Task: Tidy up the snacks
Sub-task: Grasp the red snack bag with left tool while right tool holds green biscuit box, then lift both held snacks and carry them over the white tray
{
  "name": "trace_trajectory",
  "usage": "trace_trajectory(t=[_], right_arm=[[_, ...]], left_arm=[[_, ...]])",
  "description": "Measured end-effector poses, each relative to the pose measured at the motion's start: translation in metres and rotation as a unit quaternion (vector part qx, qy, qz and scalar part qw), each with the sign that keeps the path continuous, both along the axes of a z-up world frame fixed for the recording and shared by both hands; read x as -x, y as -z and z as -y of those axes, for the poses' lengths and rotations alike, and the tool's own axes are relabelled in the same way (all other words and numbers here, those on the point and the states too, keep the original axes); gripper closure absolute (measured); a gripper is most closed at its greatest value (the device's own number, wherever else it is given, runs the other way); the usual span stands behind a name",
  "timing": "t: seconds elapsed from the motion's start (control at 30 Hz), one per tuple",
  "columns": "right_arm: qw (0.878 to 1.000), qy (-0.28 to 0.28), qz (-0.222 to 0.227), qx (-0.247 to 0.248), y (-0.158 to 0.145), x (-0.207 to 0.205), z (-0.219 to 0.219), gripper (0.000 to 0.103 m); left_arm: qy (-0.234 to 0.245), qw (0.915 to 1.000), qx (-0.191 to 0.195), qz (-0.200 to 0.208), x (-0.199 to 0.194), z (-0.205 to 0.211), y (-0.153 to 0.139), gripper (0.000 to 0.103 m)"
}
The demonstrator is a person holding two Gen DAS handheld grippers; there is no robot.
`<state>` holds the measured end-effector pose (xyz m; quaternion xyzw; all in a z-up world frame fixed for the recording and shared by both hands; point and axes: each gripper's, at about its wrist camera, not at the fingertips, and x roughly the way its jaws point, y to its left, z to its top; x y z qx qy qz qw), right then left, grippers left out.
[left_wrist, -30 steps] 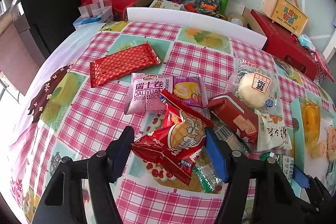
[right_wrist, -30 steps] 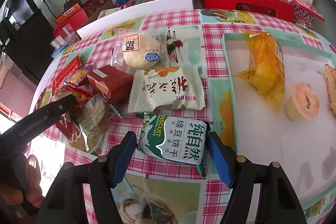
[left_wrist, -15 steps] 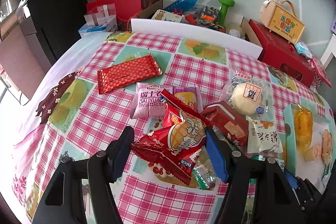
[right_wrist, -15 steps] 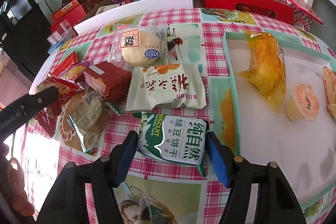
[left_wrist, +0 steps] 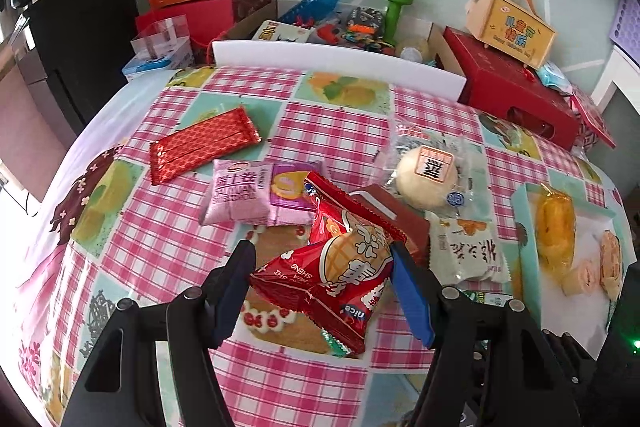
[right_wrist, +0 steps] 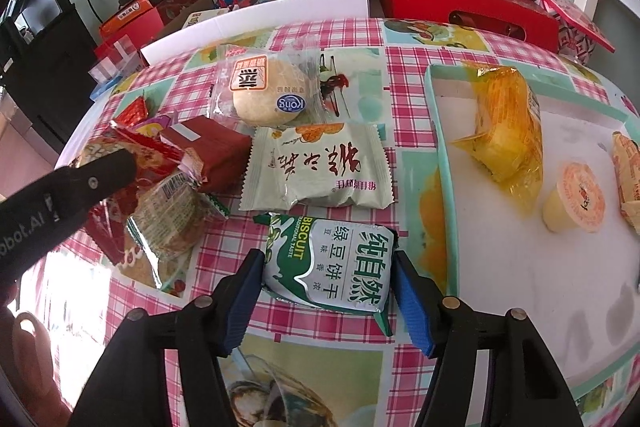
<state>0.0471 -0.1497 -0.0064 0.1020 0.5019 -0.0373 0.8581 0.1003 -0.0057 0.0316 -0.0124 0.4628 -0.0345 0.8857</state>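
My left gripper (left_wrist: 324,291) is shut on a red snack packet (left_wrist: 332,279) and holds it above the checked tablecloth. My right gripper (right_wrist: 328,287) is shut on a green-and-white biscuit packet (right_wrist: 332,267), just left of the teal-rimmed white tray (right_wrist: 440,163). The tray holds a yellow cake bag (right_wrist: 504,123) and an orange-lidded jelly cup (right_wrist: 576,199). Loose on the cloth lie a pale green pastry packet (right_wrist: 316,167), a round bun in clear wrap (right_wrist: 268,91), a dark red box (right_wrist: 208,151), a pink Swiss roll packet (left_wrist: 240,191) and a red foil wafer pack (left_wrist: 200,147).
The left gripper's arm (right_wrist: 52,203) crosses the right wrist view at the left. A clear-wrapped round cracker pack (right_wrist: 168,219) lies under it. Red gift boxes (left_wrist: 512,95), a white board (left_wrist: 336,63), a green dumbbell (left_wrist: 394,7) and clutter line the table's far edge.
My left gripper has risen with the red packet, lifting it off the pile; the table looks farther away. My right gripper has closed in on the biscuit packet and barely moved.
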Motion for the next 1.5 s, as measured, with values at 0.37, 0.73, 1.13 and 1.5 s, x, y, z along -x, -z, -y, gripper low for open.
trace_trajectory(t=[0.37, 0.73, 1.13, 1.5], right_arm=[[1.0, 0.007, 0.009, -0.008, -0.007, 0.005, 0.006, 0.038], [0.998, 0.019, 0.062, -0.019, -0.042, 0.021, 0.017, 0.038], [0.995, 0.042, 0.087, -0.025, -0.064, 0.035, 0.037, 0.038], [0.989, 0.114, 0.094, -0.024, -0.072, 0.057, 0.092, 0.038]], left_arm=[[0.008, 0.9999, -0.004, 0.009, 0.005, 0.013, -0.006, 0.034], [0.003, 0.9993, 0.004, 0.038, 0.013, 0.011, -0.026, 0.034], [0.01, 0.9975, 0.016, 0.068, 0.025, 0.021, -0.047, 0.034], [0.046, 0.9963, 0.022, 0.07, 0.035, 0.057, -0.05, 0.034]])
